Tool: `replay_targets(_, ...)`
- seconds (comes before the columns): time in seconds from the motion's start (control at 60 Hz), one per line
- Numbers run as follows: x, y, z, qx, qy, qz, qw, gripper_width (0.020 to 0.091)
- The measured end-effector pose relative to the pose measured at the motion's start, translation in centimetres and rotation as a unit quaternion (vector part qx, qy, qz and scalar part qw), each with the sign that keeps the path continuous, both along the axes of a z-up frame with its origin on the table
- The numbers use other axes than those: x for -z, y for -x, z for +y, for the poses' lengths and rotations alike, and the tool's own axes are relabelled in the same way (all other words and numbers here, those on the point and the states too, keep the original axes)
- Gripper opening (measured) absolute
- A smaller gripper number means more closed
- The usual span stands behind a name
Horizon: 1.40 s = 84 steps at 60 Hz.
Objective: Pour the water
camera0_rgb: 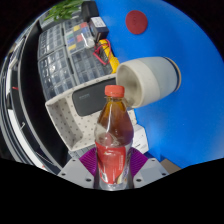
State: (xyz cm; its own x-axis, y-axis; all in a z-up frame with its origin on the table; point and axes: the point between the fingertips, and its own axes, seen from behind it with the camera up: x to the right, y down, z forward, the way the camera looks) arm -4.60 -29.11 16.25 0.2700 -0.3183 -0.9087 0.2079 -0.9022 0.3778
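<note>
My jaws (112, 172) are clamping a red-capped bottle (113, 135) of reddish drink, standing upright between them. A beige cup (150, 80) is lying tipped at one o'clock, over the blue table (185, 120).

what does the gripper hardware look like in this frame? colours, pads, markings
Little of the gripper shows beyond its two light grey fingers, angular and flat-faced. Each bears a magenta pad on its inner face. No cables or markings are visible, and no hand or sleeve shows.
</note>
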Motion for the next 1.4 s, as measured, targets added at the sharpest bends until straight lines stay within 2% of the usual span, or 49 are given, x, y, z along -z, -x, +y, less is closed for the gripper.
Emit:
replay_targets(0.117,-1.8,-0.7,0.8,-0.021,-0.102,0.034,0.994,0.0393)
replay_targets(0.267,-6.8,-0.4,5.5,-0.035,-0.339,0.111,0.934,0.0395)
replay_targets(0.333,-8.8,0.2,8.5,-0.032,-0.440,0.130,0.888,0.0395)
replay_targets(0.35,-8.3,0.1,9.3,-0.020,-0.464,0.147,0.873,0.0397)
replay_targets(0.4,-10.8,0.3,11.4,-0.017,-0.523,0.153,0.838,0.0401)
replay_targets(0.533,-12.3,1.1,16.9,0.016,-0.632,0.162,0.758,0.0408)
replay_targets(0.683,-9.7,1.5,22.9,0.024,-0.747,0.135,0.650,0.0407)
replay_targets(0.883,-2.3,2.4,27.5,-0.025,-0.803,0.095,0.588,0.0405)
replay_targets(1.117,5.5,2.4,29.0,-0.066,-0.807,0.076,0.582,0.0405)
replay_targets(1.167,7.4,1.9,28.9,-0.085,-0.807,0.067,0.580,0.0411)
replay_targets(1.2,6.7,2.0,28.8,-0.067,-0.811,0.083,0.575,0.0408)
replay_targets(1.3,6.9,1.5,28.7,-0.063,-0.813,0.088,0.572,0.0408)
replay_targets(1.4,6.9,1.6,28.7,-0.064,-0.815,0.091,0.569,0.0448)
